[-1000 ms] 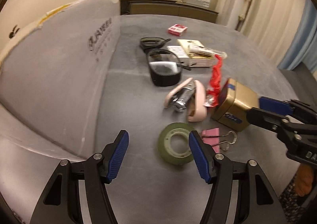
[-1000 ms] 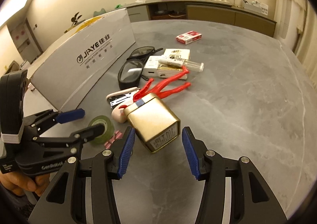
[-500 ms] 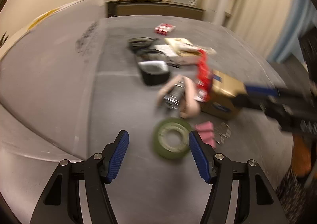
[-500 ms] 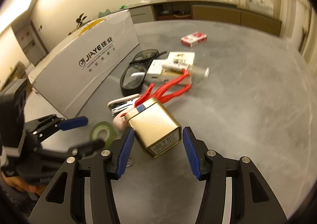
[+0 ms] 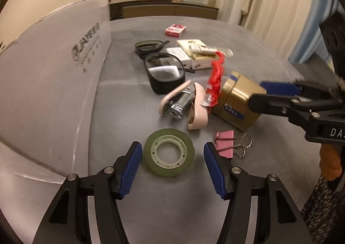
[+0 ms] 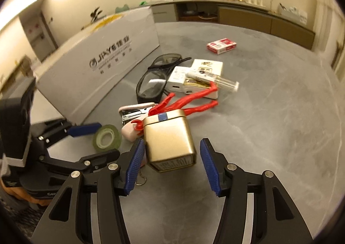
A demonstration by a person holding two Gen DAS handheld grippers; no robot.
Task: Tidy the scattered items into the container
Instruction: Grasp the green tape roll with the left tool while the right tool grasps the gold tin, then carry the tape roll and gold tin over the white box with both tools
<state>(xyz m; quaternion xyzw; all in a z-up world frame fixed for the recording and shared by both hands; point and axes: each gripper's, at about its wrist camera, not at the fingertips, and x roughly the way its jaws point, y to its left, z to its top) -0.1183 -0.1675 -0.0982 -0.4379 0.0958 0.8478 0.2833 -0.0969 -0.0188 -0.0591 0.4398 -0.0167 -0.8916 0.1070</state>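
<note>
A green tape roll lies flat on the grey table between the fingers of my left gripper, which is open and not touching it. A gold tin rests on the table between the blue pads of my open right gripper; the left pad is close to it and the right pad stands apart. The tin and the right gripper also show from the side in the left wrist view. The grey cardboard box stands along the left.
Beside the tin are a pink stapler, a red plastic piece and a pink binder clip. Farther back lie black goggles, white boxes with a tube, and a red card pack. A hand holds the right gripper.
My left gripper has moved forward so the tape roll now sits between its fingers. The right gripper has come further around the gold tin. Both stay open.
</note>
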